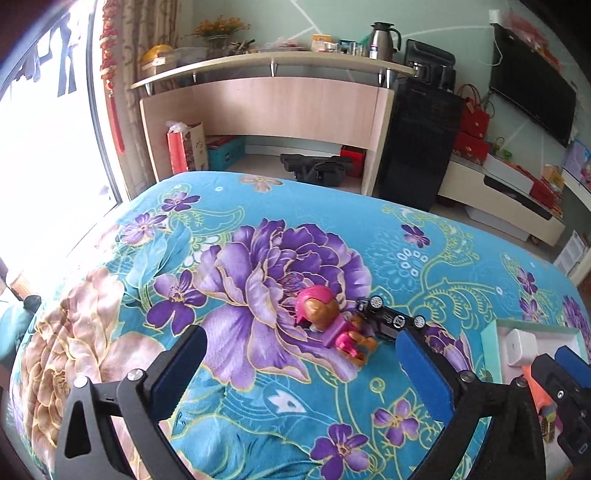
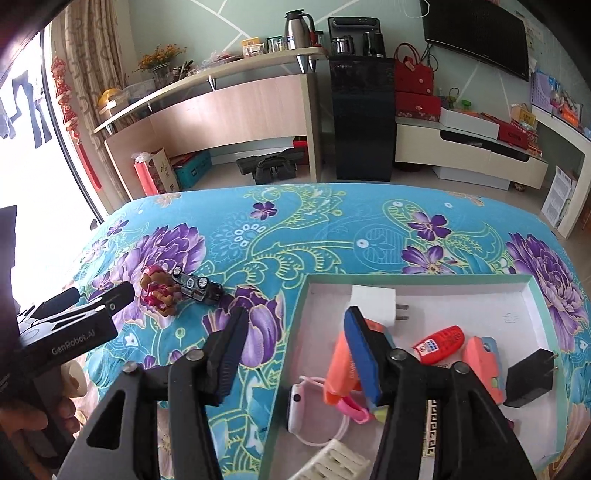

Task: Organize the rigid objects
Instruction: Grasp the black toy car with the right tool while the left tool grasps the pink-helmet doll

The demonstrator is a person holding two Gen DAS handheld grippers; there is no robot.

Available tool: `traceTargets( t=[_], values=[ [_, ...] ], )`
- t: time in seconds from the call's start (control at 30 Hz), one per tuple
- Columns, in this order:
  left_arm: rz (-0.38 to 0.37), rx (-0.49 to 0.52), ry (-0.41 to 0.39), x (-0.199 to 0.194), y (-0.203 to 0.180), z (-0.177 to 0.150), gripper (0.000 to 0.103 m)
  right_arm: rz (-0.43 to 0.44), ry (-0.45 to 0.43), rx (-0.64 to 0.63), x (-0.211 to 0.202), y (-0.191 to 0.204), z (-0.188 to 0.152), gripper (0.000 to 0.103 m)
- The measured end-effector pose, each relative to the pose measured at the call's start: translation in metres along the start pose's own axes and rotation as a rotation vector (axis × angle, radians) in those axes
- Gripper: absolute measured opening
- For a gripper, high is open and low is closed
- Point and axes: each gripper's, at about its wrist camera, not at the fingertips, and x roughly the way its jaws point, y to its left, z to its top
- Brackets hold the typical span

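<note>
Floral bedspread (image 1: 258, 206): pink figure (image 1: 332, 325) and toy car (image 1: 391, 317) lie loose, outside box (image 2: 532, 291). Left gripper (image 1: 301, 369) spread wide, approaching figure; right gripper (image 2: 291, 354) half-open, empty, over box. Next: straddle figure, pinch, carry to box.

Two wrist cameras, both angled down over the flowered bed and facing the far wall.

The left wrist view rode low and close over the bed (image 1: 258, 229), looking past its own fingers (image 1: 424, 365) at the pink toy figure (image 1: 328, 321) and black toy car (image 1: 391, 317). The right wrist view sat further right, above the white tray (image 2: 532, 295). Both caught the figure (image 2: 157, 291), car (image 2: 197, 286), tray corner (image 1: 495, 332), the wooden counter (image 1: 266, 99) and the wall TV (image 2: 476, 33).
</note>
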Motion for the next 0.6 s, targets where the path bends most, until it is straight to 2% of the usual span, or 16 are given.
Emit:
traceTargets(
  t=[0.2,0.47,0.6],
  values=[
    [-0.014,-0.131,0.025,0.021,0.025,0.006,0.103,0.046,0.013,-0.03,0.024,0.032,0.01,0.061],
    [-0.061,-0.226,0.13,0.052,0.042,0.017,0.103,0.07,0.1,-0.076,0.075,0.066,0.018,0.061],
    [-0.084,-0.249,0.154,0.063,0.041,0.019,0.103,0.096,0.131,-0.08,0.093,0.077,0.018,0.061]
  ],
)
